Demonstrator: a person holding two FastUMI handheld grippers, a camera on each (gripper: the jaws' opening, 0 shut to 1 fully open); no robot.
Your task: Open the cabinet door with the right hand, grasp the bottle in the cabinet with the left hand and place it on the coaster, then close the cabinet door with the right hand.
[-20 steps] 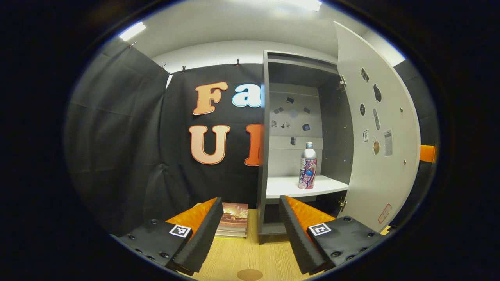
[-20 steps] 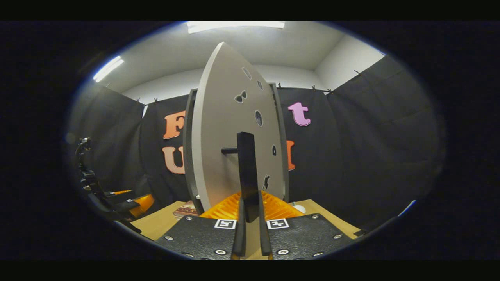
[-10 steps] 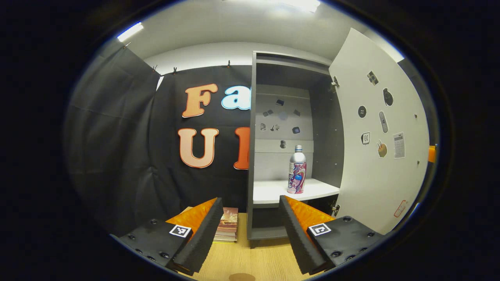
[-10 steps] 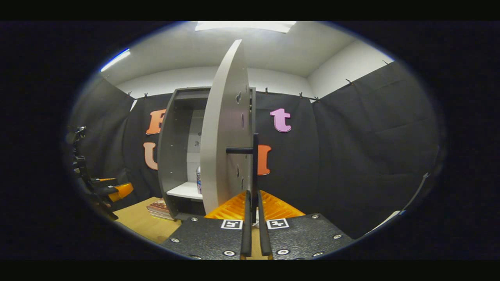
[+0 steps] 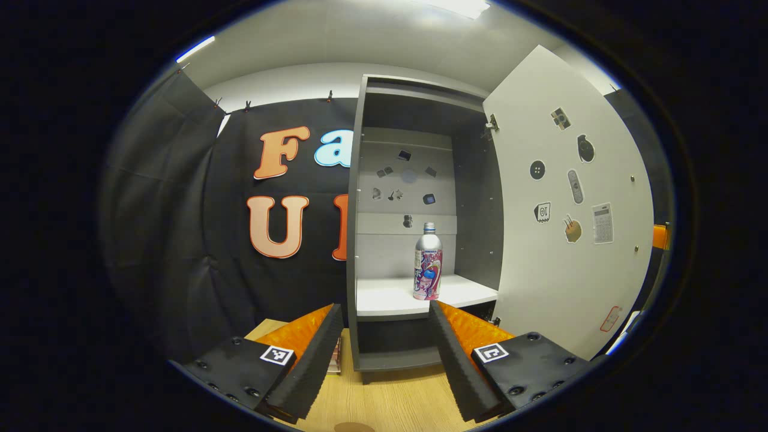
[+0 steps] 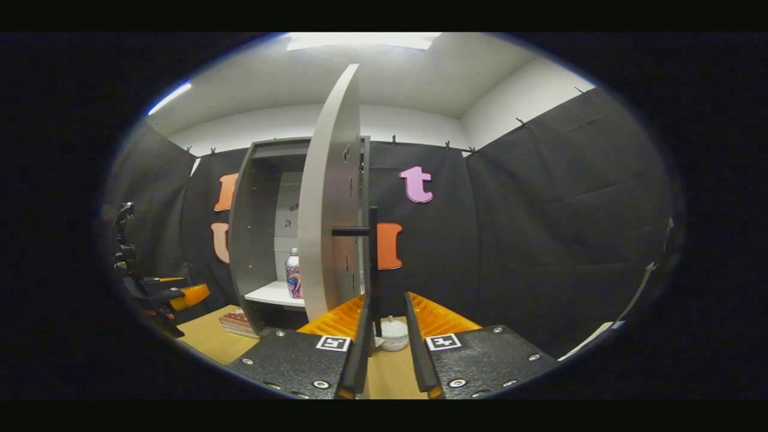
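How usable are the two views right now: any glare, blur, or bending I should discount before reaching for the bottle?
Left gripper view: sharp, evenly lit; the bottle reads clearly on the pale shelf; fisheye bows the open door. Right gripper view: dimmer, the door's edge curves strongly, the handle is a dark silhouette, the ceiling light blown out.

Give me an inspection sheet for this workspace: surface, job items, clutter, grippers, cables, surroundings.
Surface: wooden tabletop, bare in front of the cabinet.
Job's things: cabinet door swung wide open; bottle upright on the white shelf inside the cabinet; door handle between the right gripper's fingers; part of a round brown coaster at the near table edge.
Clutter: stack of books left of the cabinet; small white round object on the table below the handle.
Grippers: left gripper open, short of the shelf, holding nothing; right gripper open, fingers apart around the handle.
Cables: nothing seen.
Surroundings: black cloth walls, white ceiling with lights.
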